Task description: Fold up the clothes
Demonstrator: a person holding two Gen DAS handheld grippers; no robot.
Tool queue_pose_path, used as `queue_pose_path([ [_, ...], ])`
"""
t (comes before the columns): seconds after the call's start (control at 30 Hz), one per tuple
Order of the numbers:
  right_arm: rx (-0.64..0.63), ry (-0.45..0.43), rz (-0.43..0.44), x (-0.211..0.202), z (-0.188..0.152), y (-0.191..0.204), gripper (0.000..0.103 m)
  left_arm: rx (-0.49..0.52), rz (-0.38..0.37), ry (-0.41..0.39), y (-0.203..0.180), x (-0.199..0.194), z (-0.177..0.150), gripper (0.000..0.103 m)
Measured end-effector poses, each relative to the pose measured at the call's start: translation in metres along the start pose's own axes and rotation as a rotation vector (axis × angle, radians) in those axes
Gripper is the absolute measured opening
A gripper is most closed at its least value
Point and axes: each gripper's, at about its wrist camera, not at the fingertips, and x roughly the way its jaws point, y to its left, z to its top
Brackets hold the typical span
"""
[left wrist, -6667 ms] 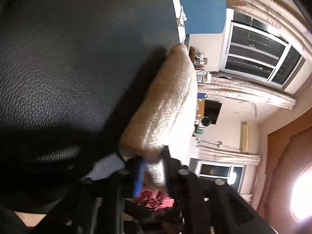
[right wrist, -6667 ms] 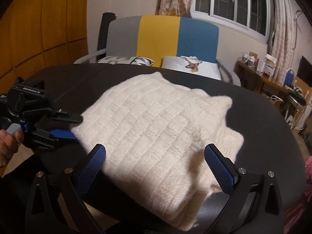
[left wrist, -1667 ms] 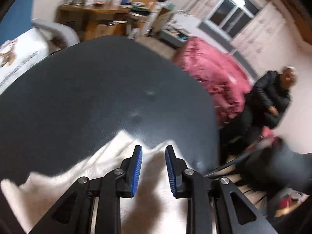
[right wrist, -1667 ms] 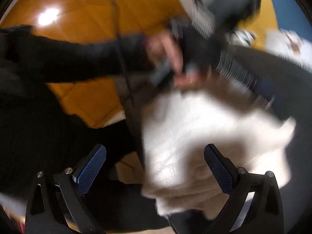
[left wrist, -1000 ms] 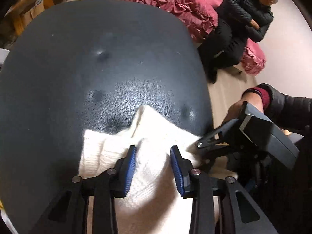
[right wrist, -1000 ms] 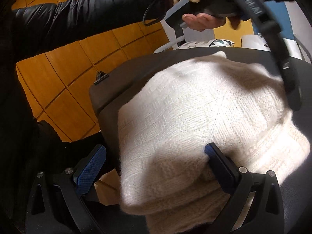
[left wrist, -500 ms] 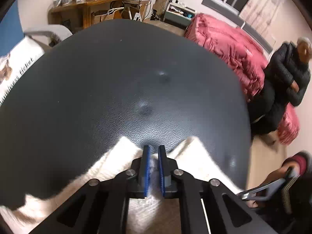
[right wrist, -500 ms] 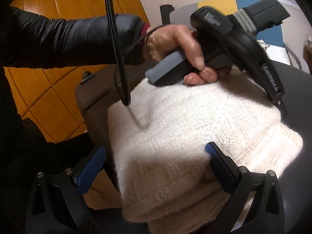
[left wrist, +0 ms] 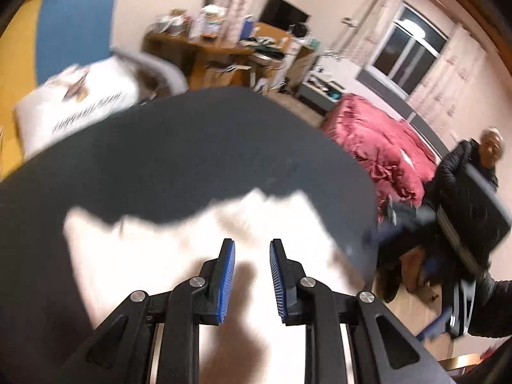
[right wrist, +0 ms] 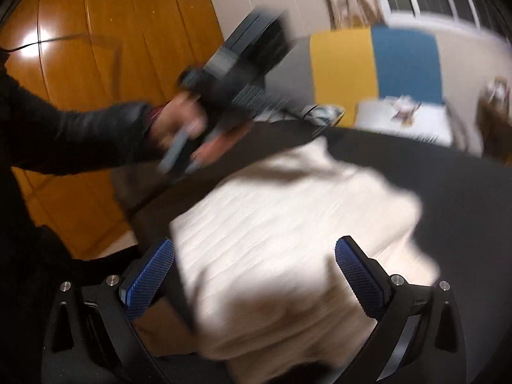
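Observation:
A folded cream knit sweater [left wrist: 179,249] lies on the black leather table [left wrist: 192,147]. It also shows in the right wrist view [right wrist: 288,224]. My left gripper [left wrist: 251,256] hovers above the sweater, its blue-padded jaws slightly apart and empty. In the right wrist view the left gripper [right wrist: 224,83] is blurred, held in a hand above the sweater's far left edge. My right gripper [right wrist: 254,272] is wide open over the sweater's near edge, holding nothing. In the left wrist view the right gripper [left wrist: 460,224] is off the table's right side.
A yellow and blue sofa back [right wrist: 374,64] with white cushions [left wrist: 76,105] stands behind the table. A cluttered wooden desk [left wrist: 224,54] and a red quilt [left wrist: 380,147] lie beyond it. A seated person [left wrist: 480,160] is at the right. Orange wood panels [right wrist: 96,48] are at the left.
My left gripper has opened from nearly shut and lifted off the sweater. My right gripper has pulled back from the sweater, still wide open. Both views blur from motion.

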Motion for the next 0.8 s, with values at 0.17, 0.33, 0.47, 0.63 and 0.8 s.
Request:
queue_pose_path([
  [0.17, 0.148, 0.198, 0.002, 0.068, -0.014, -0.055, 0.103, -0.022, 0.054, -0.044, -0.002, 0.024, -0.032, 0.022],
  [0.33, 0.134, 0.23, -0.017, 0.067, -0.017, -0.055, 0.103, 0.006, 0.042, -0.118, -0.008, -0.002, -0.018, 0.023],
  [0.47, 0.055, 0.174, -0.054, 0.044, 0.017, -0.051, 0.103, -0.043, 0.11, -0.194, 0.016, -0.024, -0.007, 0.023],
  [0.63, -0.008, 0.147, -0.006, 0.075, 0.05, -0.064, 0.103, -0.207, 0.229, -0.022, 0.061, 0.011, -0.008, 0.023],
  [0.8, 0.117, 0.281, 0.016, 0.112, 0.0, -0.095, 0.102, -0.216, 0.208, -0.046, 0.069, 0.014, -0.027, 0.023],
])
